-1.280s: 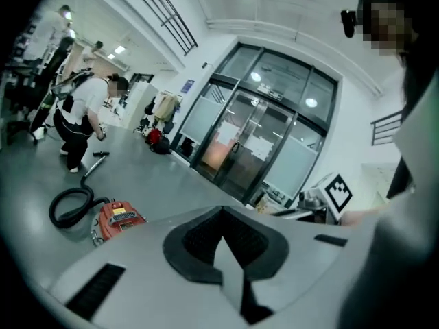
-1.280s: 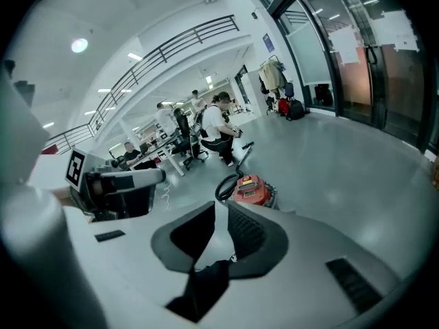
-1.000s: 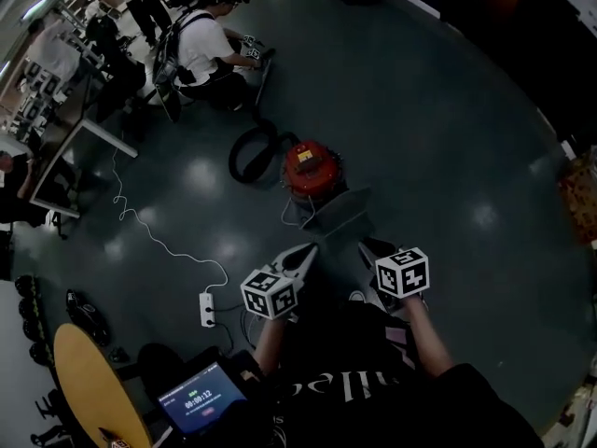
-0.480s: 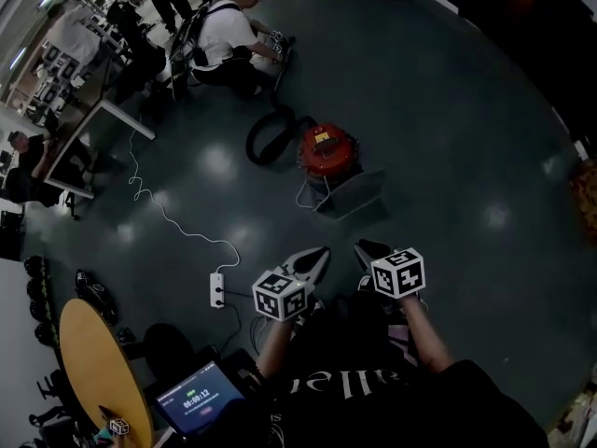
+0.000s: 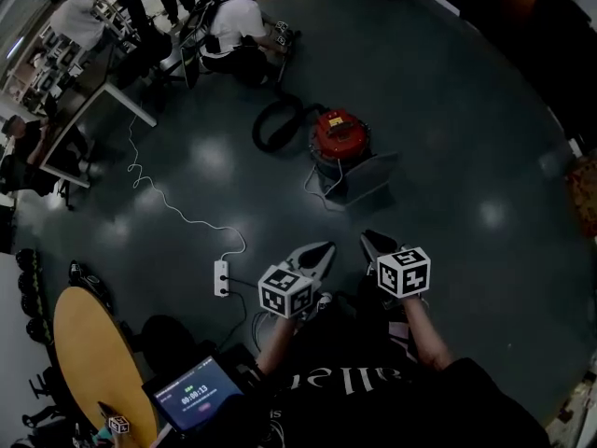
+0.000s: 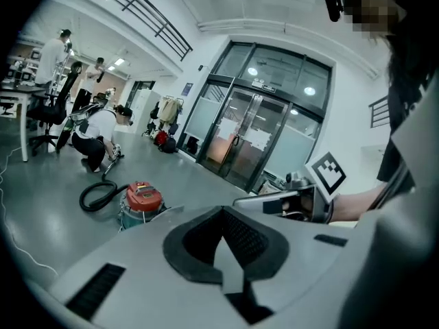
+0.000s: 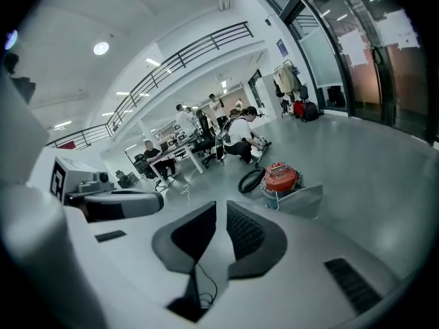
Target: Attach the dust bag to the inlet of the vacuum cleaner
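The red vacuum cleaner stands on the dark floor with its black hose coiled to its left. The grey dust bag lies against its near side, apart from both grippers. My left gripper is shut and empty, well short of the vacuum. My right gripper hangs beside it with a narrow gap between its jaws, which are closing on nothing. In the right gripper view the vacuum and the bag lie ahead beyond the jaws.
A white power strip with a trailing cable lies left of the grippers. A round wooden table and a tablet sit near left. A person crouches beyond the vacuum, next to desks. Glass doors stand far off.
In the head view the vacuum, bag and power strip have slid up and to the right, farther from both grippers. The grippers keep their place in the picture, still empty.
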The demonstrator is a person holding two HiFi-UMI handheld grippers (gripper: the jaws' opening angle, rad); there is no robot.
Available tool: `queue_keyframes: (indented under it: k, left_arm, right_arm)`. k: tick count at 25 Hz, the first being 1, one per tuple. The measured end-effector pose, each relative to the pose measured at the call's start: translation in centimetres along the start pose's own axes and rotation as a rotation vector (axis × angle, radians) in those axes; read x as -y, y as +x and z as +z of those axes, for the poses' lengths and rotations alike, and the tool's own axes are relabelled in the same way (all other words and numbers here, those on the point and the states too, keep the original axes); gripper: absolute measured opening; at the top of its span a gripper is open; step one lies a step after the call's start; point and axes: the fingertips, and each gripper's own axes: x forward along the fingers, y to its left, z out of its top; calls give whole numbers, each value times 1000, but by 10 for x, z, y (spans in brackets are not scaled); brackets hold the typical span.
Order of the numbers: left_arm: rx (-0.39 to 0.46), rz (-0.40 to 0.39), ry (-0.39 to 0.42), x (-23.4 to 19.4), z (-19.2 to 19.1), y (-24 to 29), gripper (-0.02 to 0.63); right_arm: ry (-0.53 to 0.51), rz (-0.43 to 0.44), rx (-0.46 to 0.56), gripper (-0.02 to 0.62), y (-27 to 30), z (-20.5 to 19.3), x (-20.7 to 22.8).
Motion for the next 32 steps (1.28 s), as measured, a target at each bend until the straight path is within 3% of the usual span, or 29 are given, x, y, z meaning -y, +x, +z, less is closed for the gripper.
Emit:
queue_keyframes:
  k: [7, 14, 21, 32]
  left_arm:
    - [-5, -63, 13, 0, -37, -50, 5]
    - [-2, -125, 44, 11, -42, -79, 5]
    - [-2, -176, 77, 16, -48, -79, 5]
    - [0, -178, 79, 4, -55, -79, 5]
  right_arm:
    - [32, -34, 24, 61, -10, -52, -52]
    - [26, -62, 51, 61, -27, -67, -92]
    - [36, -83, 79, 61, -28, -74, -96]
    - [48, -94, 88, 61, -19, -80, -93]
